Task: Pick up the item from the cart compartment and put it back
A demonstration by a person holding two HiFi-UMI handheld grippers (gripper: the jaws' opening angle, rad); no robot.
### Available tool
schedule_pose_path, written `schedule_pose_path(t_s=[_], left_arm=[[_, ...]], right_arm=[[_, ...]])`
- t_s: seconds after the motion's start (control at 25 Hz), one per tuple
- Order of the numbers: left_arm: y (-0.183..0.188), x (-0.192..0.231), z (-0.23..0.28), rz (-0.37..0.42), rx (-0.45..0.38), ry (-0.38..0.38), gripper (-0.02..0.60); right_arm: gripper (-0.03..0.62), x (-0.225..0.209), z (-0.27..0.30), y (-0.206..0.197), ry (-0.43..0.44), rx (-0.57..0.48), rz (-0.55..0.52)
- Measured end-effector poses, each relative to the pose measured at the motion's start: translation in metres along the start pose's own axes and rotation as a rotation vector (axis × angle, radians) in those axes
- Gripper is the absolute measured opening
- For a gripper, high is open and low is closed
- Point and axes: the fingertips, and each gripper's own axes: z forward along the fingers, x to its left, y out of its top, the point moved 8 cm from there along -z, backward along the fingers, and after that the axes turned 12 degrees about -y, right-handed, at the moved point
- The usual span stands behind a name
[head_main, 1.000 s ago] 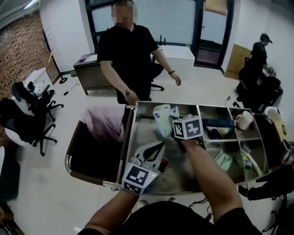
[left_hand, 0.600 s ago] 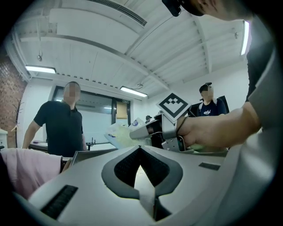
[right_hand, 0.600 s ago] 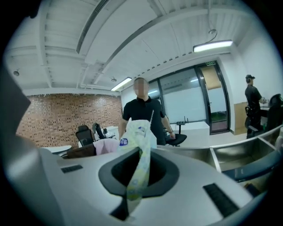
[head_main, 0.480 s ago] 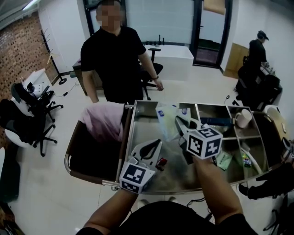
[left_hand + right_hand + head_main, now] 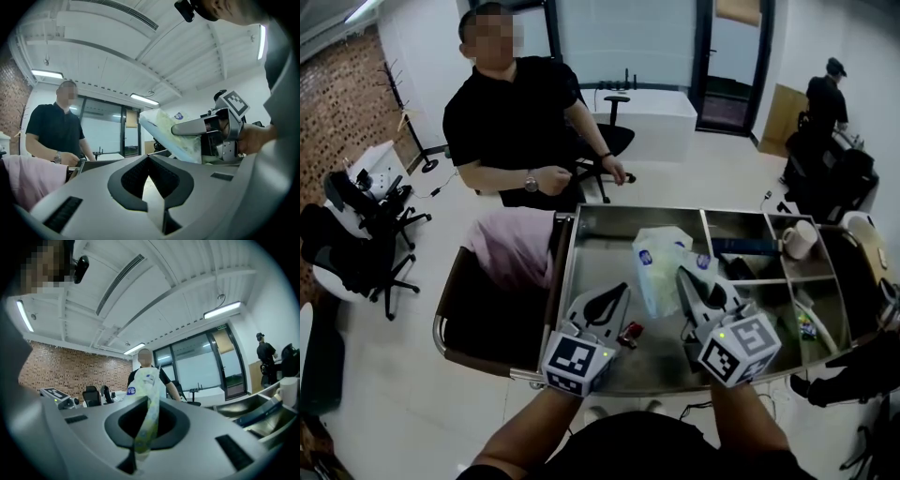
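Note:
A pale white-green plastic packet (image 5: 654, 267) with a blue logo hangs above the large compartment of the metal cart (image 5: 570, 274). My right gripper (image 5: 684, 278) is shut on its lower edge, holding it clear of the cart floor. The right gripper view has the packet (image 5: 146, 380) standing up from between the closed jaws of the gripper (image 5: 142, 442). My left gripper (image 5: 622, 292) rests at the cart's near left corner, shut on nothing. In the left gripper view the packet (image 5: 173, 136) shows to the right, beyond the tips of my left gripper (image 5: 150, 157).
A small red item (image 5: 628, 333) lies on the cart floor by the left gripper. Right-hand compartments hold a mug (image 5: 798, 245) and a blue object (image 5: 752, 248). A pink cloth sack (image 5: 516, 248) hangs at the cart's left. A person in black (image 5: 517, 131) stands behind the cart.
My right gripper has drawn back toward me and to the right, rising with the packet. The left gripper has stayed put. The person behind the cart has stepped to the left.

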Motion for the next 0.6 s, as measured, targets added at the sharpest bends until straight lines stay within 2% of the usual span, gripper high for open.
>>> schedule_pose_path(t_s=[0.36,0.6], left_arm=[[0.002,0.000,0.000,0.021,-0.006,0.002,0.000],[0.002,0.001,0.001,0.022,-0.007,0.000,0.000]], right_arm=[[0.017,-0.003,-0.026,-0.019,-0.013,0.006,0.007],[0.017,-0.015,-0.022,-0.038,-0.021,0.025,0.078]])
